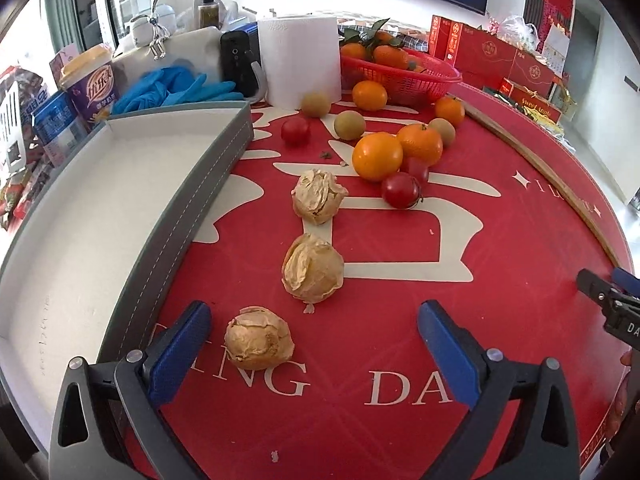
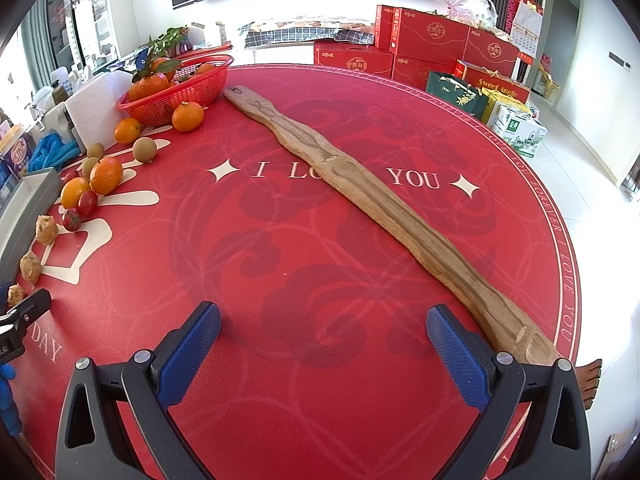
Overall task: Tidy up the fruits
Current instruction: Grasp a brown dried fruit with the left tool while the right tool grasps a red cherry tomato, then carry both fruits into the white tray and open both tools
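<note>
Three papery tan husked fruits lie in a row on the red table mat: the nearest one [image 1: 258, 338], a middle one [image 1: 313, 267] and a far one [image 1: 318, 197]. Beyond them are oranges [image 1: 377, 156], red tomatoes [image 1: 400, 190] and small brown-green fruits [image 1: 349, 125]. A grey tray [image 1: 172, 216] with a white inside lies at the left. My left gripper [image 1: 314, 344] is open, the nearest husked fruit just inside its left finger. My right gripper [image 2: 323, 344] is open and empty over bare mat; the fruits [image 2: 105, 175] lie far to its left.
A red basket [image 1: 404, 76] of leafy oranges, a paper towel roll [image 1: 300, 60], blue gloves [image 1: 176, 86] and a cup [image 1: 90, 80] stand at the back. A long wooden board [image 2: 384, 216] lies diagonally across the mat. Red gift boxes [image 2: 432, 48] stand beyond the table.
</note>
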A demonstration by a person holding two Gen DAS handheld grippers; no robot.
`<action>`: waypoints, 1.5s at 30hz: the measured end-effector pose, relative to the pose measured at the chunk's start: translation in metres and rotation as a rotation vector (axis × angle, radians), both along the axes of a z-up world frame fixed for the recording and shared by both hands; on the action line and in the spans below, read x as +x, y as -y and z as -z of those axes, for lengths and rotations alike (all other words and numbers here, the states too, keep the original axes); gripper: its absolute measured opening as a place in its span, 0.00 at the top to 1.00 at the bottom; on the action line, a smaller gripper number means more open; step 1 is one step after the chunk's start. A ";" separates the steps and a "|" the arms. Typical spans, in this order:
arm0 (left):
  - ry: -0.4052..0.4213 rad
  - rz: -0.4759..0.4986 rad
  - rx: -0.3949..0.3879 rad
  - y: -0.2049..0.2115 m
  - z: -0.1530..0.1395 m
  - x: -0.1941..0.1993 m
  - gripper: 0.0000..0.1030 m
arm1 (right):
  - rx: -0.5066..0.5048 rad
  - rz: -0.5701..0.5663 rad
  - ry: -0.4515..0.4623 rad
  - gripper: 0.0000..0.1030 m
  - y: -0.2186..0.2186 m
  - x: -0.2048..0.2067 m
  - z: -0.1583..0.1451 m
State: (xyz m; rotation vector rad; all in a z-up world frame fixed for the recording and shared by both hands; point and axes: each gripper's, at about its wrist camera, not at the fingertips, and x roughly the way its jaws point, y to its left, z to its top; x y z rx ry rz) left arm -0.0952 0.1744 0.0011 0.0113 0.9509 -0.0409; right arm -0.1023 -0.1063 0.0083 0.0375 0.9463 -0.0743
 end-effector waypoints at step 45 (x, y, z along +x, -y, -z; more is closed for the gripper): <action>0.204 -0.015 -0.117 -0.071 -0.069 -0.052 0.75 | 0.219 -0.417 0.009 0.79 -0.123 0.035 -0.031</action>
